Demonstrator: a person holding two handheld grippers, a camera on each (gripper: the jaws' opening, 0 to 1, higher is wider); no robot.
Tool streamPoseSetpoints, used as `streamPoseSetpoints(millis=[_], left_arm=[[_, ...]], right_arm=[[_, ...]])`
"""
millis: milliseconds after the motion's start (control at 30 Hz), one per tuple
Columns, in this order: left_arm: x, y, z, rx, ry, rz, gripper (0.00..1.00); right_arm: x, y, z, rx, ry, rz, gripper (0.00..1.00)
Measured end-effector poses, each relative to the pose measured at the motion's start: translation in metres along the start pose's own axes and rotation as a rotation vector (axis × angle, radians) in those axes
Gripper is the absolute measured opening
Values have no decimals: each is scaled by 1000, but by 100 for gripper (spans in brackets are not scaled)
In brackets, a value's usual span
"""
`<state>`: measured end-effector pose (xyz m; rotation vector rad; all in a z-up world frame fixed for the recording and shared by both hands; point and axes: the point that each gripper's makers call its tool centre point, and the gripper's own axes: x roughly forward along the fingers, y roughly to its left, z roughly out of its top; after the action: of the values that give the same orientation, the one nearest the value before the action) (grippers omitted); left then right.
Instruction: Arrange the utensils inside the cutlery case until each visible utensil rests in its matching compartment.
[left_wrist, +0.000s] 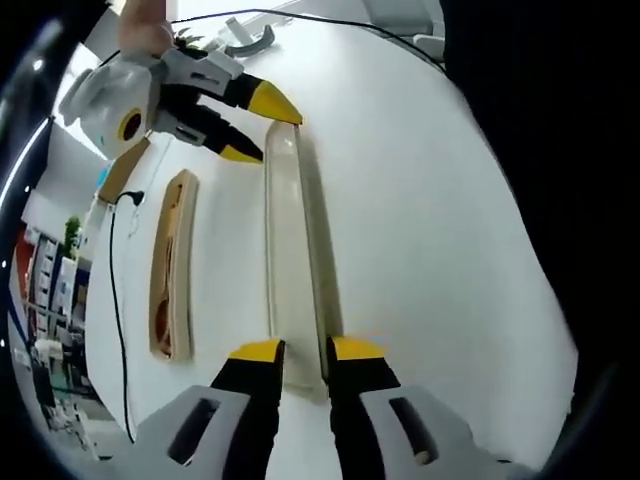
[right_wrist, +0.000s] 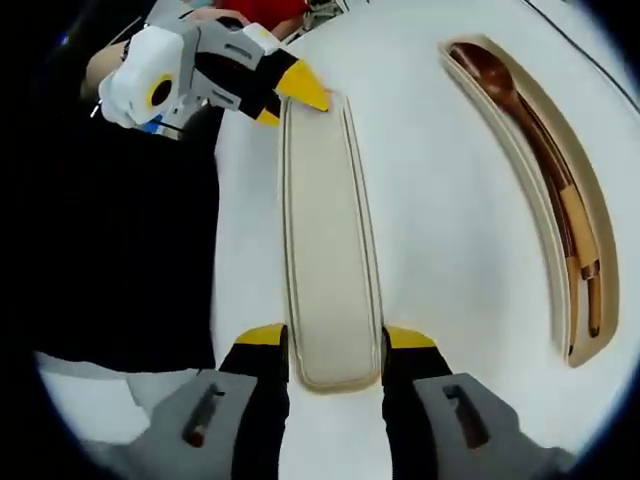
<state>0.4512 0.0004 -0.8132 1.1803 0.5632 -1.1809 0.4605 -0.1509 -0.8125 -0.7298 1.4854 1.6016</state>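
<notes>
A long beige case lid (left_wrist: 290, 250) (right_wrist: 328, 240) lies lengthwise on the white table (left_wrist: 420, 200), held at both ends. My left gripper (left_wrist: 302, 352) is shut across its near end, and it enters the right gripper view at the lid's far end (right_wrist: 290, 103). My right gripper (right_wrist: 335, 345) is shut across the opposite end and appears in the left gripper view (left_wrist: 262, 128). Beside the lid lies the curved beige case base (left_wrist: 170, 265) (right_wrist: 600, 240), holding a brown wooden spoon (right_wrist: 500, 85) and chopsticks (right_wrist: 575, 225).
A black cable (left_wrist: 112, 280) runs along the table's edge beyond the case base. A person's dark clothing (right_wrist: 120, 250) borders the table beside the lid. A grey hooked object (left_wrist: 250, 40) and a small wooden piece (left_wrist: 125, 170) lie near the far edge.
</notes>
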Motion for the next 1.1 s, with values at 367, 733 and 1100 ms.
streamPoseSetpoints(millis=[367,733,1100], left_arm=[[1,-2,1,1,8,2,15],[1,0,8,-23,15,-10,13],[-4,20,7,-2,35,32,4]], right_arm=[[1,0,-1,-8,18,-7,34],[4,3,-5,-90,5,-71,34],[4,5,-4,-83,-33,-117,37]])
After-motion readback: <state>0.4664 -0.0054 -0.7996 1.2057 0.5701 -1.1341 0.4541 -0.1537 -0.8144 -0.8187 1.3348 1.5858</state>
